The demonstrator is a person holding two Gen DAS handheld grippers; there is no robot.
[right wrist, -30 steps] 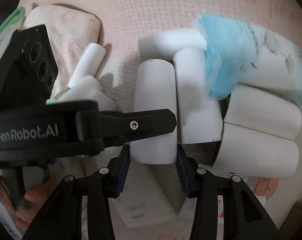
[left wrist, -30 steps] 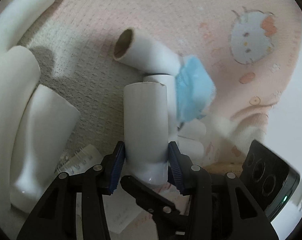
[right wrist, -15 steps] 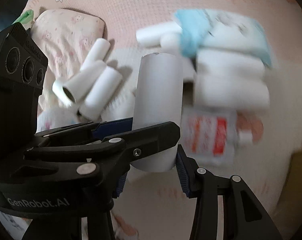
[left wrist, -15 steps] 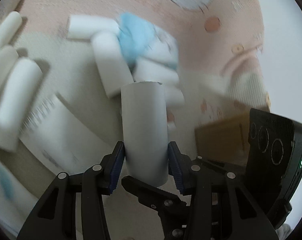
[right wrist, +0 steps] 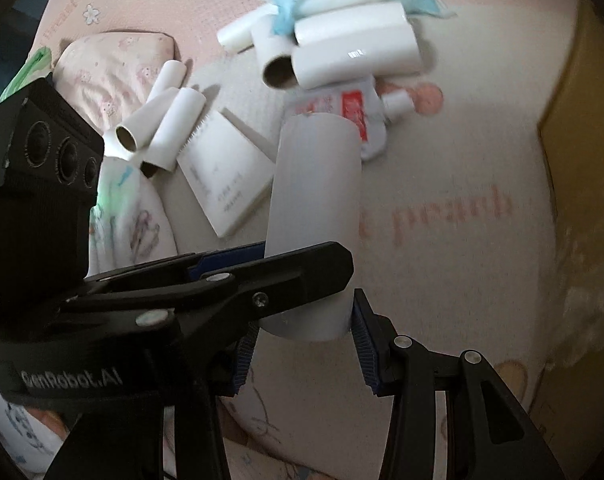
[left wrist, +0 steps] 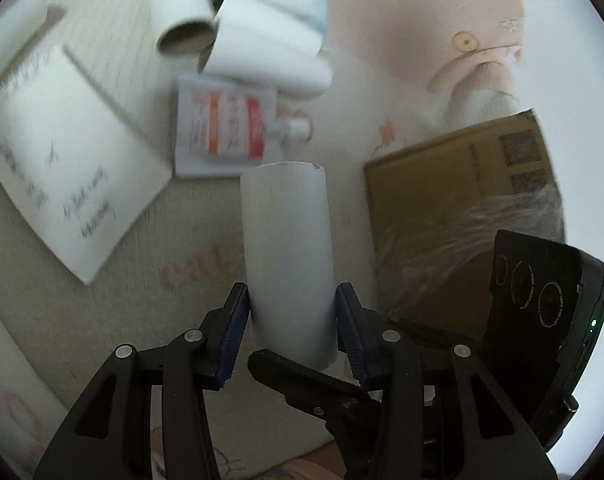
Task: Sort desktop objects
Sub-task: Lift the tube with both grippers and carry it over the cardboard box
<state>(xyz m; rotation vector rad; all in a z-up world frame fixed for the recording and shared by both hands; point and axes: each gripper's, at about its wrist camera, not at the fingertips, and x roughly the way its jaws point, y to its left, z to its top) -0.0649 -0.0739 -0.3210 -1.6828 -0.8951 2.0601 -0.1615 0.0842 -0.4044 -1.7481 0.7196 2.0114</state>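
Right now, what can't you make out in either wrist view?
- Printing on the pouch: left wrist view, motion blur.
- Writing on the notepad: both views, too small and blurred.
- Inside of the cardboard box: left wrist view, only its outer face shows; right wrist view, cut by the edge.
- Right tool's left pad: right wrist view, hidden behind the left tool.

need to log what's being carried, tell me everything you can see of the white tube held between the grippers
The white tube is a plain, matte cylinder, apparently paper or card, hollow, with a slightly ragged rim at its far end. It is lifted clear of the pink-and-cream mat, apart from the pile of similar rolls. Both grippers clamp its near end: the left gripper presses its blue pads on either side, and the right gripper does the same from a crossing angle. The left gripper's finger lies across the tube in the right wrist view.
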